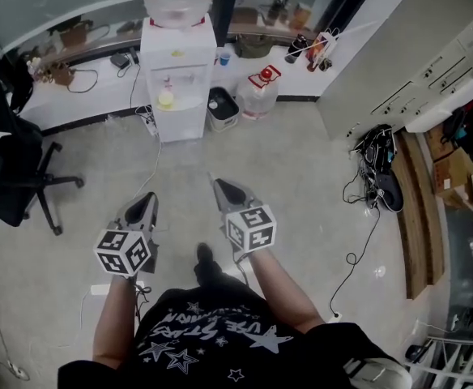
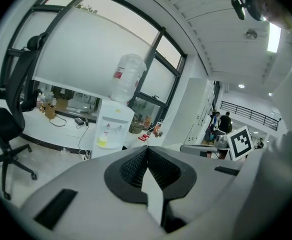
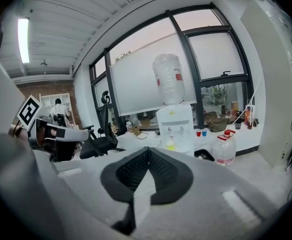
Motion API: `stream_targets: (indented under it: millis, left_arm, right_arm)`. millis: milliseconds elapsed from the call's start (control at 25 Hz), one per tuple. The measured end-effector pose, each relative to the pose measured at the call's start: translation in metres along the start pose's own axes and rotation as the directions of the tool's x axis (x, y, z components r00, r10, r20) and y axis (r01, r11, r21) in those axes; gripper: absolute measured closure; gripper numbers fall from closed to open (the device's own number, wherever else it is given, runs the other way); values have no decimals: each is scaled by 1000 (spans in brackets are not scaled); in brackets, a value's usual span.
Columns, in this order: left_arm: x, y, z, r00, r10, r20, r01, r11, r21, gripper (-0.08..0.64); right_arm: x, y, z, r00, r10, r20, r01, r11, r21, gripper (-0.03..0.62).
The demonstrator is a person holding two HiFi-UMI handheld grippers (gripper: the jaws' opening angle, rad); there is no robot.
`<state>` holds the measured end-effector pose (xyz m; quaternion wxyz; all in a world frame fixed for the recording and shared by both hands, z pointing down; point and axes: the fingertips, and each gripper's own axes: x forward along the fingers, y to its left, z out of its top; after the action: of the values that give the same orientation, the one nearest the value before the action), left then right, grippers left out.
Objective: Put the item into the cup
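Note:
I stand on a bare floor with both grippers held out at waist height. In the head view my left gripper (image 1: pixel 147 198) and right gripper (image 1: pixel 218 184) point forward toward a white water dispenser (image 1: pixel 176 79). Each is shut with nothing between its jaws; the ribbed pads meet at the tips in the left gripper view (image 2: pixel 147 148) and the right gripper view (image 3: pixel 148 149). Small red and blue cups (image 3: pixel 201 132) stand on a far ledge beside the dispenser. No item to be placed shows in any view.
A black office chair (image 1: pixel 14 177) stands at the left. A dark bin (image 1: pixel 222 108) and a water jug (image 1: pixel 257 94) sit on the floor by the dispenser. Cables (image 1: pixel 374 160) lie at the right near a cabinet wall. People stand far off (image 2: pixel 225 121).

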<state>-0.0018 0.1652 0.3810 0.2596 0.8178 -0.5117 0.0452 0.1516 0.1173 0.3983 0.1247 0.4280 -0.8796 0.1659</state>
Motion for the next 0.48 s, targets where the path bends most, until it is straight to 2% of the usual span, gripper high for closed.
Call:
stream_targets:
  millis: [280,480]
  left_arm:
    - [51,4,22,1000,27,10,-27,1000,-4,552]
    - [70,8,30,998,56,27,-56,998,-13,552]
  right_arm:
    - [28,-50,15,1000,18,-6,-18,1000,14,592]
    - [47,-67,22,999,54,-10,-54,999,5,592]
